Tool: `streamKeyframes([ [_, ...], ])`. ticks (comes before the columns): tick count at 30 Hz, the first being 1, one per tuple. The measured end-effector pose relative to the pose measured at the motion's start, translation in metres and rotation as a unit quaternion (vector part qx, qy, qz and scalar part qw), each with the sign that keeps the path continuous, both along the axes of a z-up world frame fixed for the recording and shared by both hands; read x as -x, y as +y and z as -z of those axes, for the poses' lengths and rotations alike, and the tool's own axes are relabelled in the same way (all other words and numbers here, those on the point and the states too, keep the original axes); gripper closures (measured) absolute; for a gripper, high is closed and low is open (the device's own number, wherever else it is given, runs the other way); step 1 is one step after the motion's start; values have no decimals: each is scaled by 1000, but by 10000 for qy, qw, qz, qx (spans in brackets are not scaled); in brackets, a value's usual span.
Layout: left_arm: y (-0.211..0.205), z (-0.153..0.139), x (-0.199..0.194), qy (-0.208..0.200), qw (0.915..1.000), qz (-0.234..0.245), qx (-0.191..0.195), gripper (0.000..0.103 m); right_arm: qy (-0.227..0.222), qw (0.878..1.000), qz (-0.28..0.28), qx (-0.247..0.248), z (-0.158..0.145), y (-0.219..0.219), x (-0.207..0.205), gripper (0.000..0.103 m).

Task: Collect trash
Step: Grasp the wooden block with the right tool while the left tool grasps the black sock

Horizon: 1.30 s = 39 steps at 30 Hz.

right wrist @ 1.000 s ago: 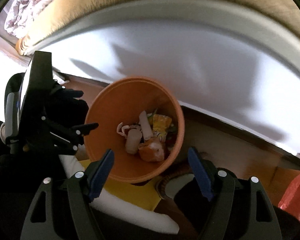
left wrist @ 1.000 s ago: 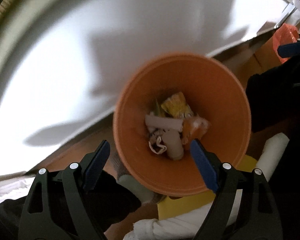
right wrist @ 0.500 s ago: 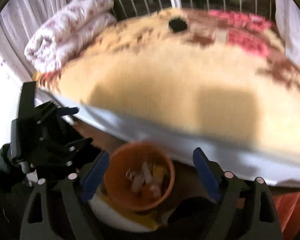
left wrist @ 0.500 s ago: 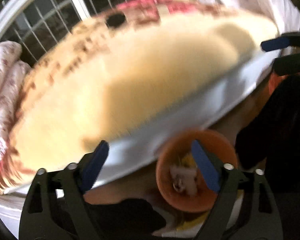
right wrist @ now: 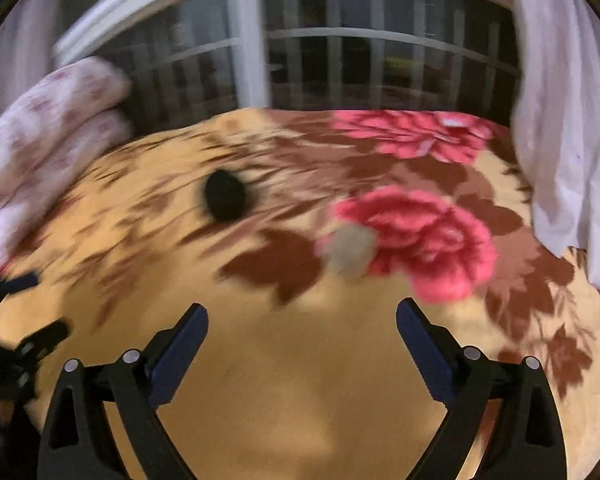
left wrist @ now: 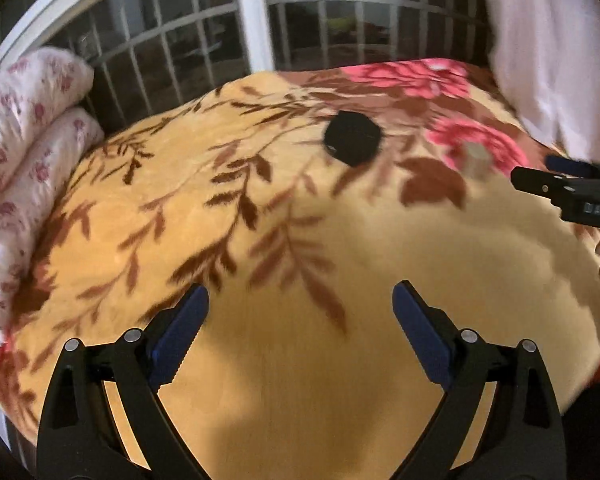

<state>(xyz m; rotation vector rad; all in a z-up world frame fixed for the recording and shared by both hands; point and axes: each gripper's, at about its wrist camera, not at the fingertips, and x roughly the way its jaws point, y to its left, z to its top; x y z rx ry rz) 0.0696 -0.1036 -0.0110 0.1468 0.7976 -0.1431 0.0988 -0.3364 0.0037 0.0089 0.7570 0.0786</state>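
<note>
Left gripper and right gripper both spread wide, nothing between the pads, above open plush blanket near the bed's near edge. Black flat octagonal piece toward the far edge; pale blurred crumpled scrap on a pink flower. Folded floral quilt at the left edge, white curtain right.
</note>
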Motion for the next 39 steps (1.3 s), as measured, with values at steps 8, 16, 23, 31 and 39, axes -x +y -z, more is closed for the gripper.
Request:
streamKeyframes([
  [8, -11, 21, -60, 338, 9984, -428, 153, 12, 358, 9891, 1211, -753, 32, -21, -70, 10],
  [16, -14, 41, -74, 742, 9958, -539, 55, 12, 625, 9844, 1489, -702, 56, -29, -77, 68],
  [23, -18, 45, -73, 814, 9952, -536, -94, 12, 57, 9819, 1248, -1423, 35, -35, -16, 68],
  [31, -49, 17, -82, 571, 9980, -245, -93, 12, -186, 9885, 648, -1350, 25, -19, 5, 68],
  [39, -89, 7, -144, 466, 9977, -486, 100, 12, -25, 9836, 580, -1706, 33, -30, 1, 68],
])
